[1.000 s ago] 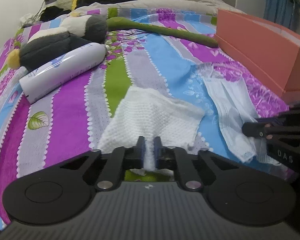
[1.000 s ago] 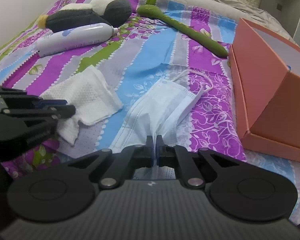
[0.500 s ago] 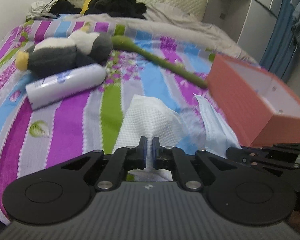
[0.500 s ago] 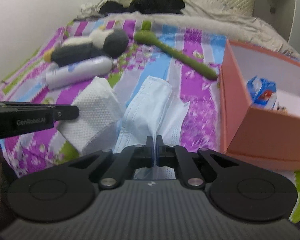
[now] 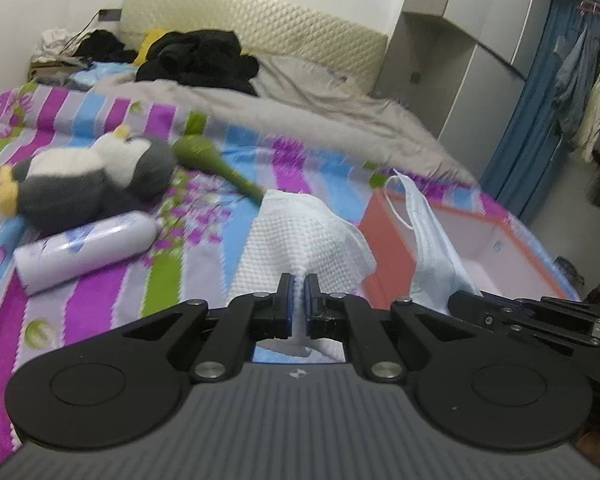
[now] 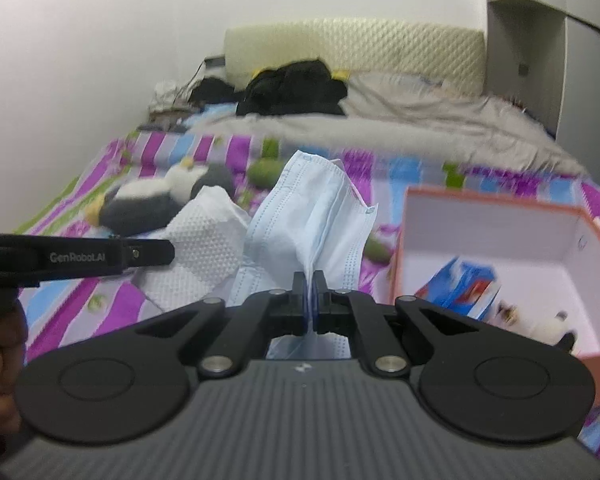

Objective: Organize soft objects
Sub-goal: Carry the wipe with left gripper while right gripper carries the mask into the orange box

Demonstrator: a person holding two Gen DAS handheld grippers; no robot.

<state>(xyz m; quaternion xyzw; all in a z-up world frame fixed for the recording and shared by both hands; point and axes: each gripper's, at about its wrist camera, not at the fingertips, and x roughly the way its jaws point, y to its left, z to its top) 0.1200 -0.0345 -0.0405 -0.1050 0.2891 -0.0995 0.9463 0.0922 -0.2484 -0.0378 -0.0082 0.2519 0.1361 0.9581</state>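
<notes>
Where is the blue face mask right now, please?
The blue face mask is pinched in the right gripper, hanging clear of the bedspread. In the right wrist view it sits centre, between the white cloth and the orange box.

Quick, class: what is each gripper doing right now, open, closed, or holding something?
Left gripper: closed, holding the white textured cloth.
Right gripper: closed, holding the blue face mask.
</notes>
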